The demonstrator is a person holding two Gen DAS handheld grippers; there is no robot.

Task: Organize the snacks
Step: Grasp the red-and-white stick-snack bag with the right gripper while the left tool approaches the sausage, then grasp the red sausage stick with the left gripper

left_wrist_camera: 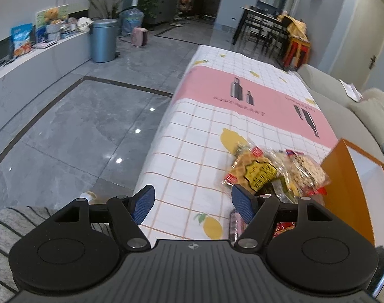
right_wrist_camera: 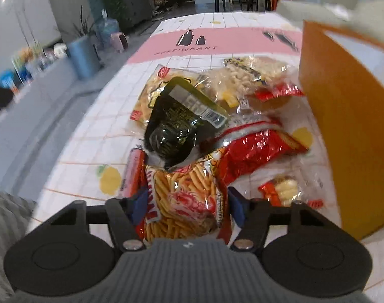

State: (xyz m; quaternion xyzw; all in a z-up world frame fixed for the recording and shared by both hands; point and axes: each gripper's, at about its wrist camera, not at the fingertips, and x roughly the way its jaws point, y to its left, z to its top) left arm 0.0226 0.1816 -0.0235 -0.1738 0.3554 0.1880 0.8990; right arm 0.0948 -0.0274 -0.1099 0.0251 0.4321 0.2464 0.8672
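Crinkly stick-snack bag (right_wrist_camera: pixel 186 202) sits between our right gripper (right_wrist_camera: pixel 185 203) jaws, half-closed round it, long axis along them | orange box (right_wrist_camera: pixel 348 131) just right | left gripper (left_wrist_camera: pixel 193 205) open, empty, farther off

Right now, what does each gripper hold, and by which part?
Left gripper: nothing. Right gripper straddles the clear red-printed bag of stick snacks at its near end; grip uncertain.

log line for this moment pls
right gripper: jaws around stick snack bag | left gripper: open, empty | orange box: beside pile
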